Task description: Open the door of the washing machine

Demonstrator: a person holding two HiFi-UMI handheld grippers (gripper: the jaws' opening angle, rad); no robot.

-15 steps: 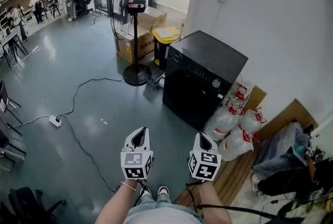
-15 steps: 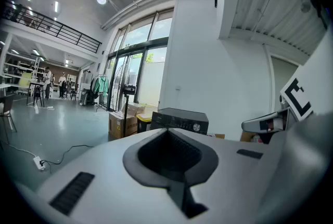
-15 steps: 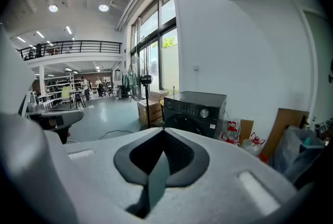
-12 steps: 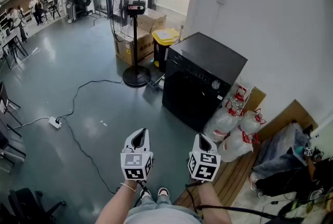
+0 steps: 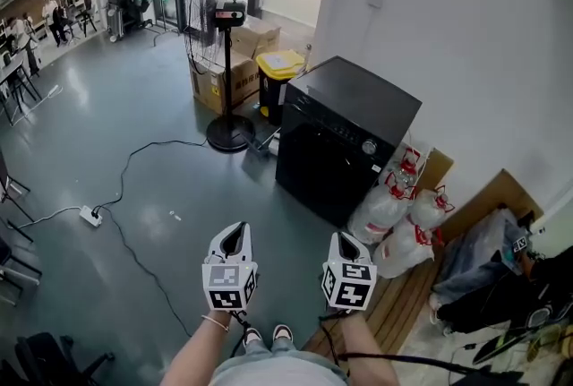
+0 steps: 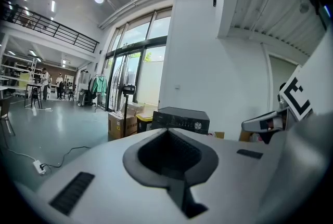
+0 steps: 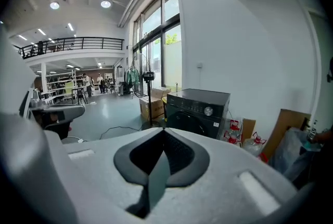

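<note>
Standing against the white wall, the black washing machine [image 5: 345,142] is showing its door [image 5: 315,162] closed, well apart from both grippers. The left gripper [image 5: 235,238] and right gripper [image 5: 348,246] are hovering side by side, jaws pressed together, holding nothing.

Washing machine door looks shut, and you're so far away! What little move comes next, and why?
Probably step forward toward the washing machine. Its door is closed, and the left gripper and right gripper are both shut, empty and well short of it, with floor between.
</note>
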